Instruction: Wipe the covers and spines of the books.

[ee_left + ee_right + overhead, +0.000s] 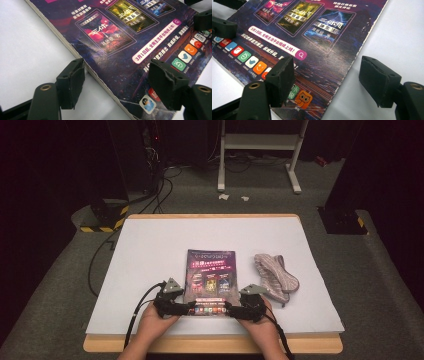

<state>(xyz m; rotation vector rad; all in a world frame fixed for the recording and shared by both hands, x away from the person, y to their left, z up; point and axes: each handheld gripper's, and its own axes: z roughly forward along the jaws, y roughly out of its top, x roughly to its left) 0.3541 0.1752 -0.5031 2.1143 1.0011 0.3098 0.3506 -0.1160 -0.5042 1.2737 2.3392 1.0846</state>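
Observation:
A thin book [210, 276] with a dark purple cover lies flat on the white table top [150, 250], its near edge towards the person. My left gripper [187, 308] is at the book's near left corner. In the left gripper view it [116, 82] stands open astride the book's [120, 47] long edge, one pad over the table and the other over the cover. My right gripper [229, 309] is at the near right corner. In the right gripper view it [327, 80] is also open, straddling the book's [312, 45] right edge. Neither pair of pads presses on the book.
A striped grey cloth strap [274, 276] lies bunched just right of the book. The table's wooden front edge [210, 344] is close under the hands. Cables [100, 260] and a white stand [260, 150] are on the floor behind.

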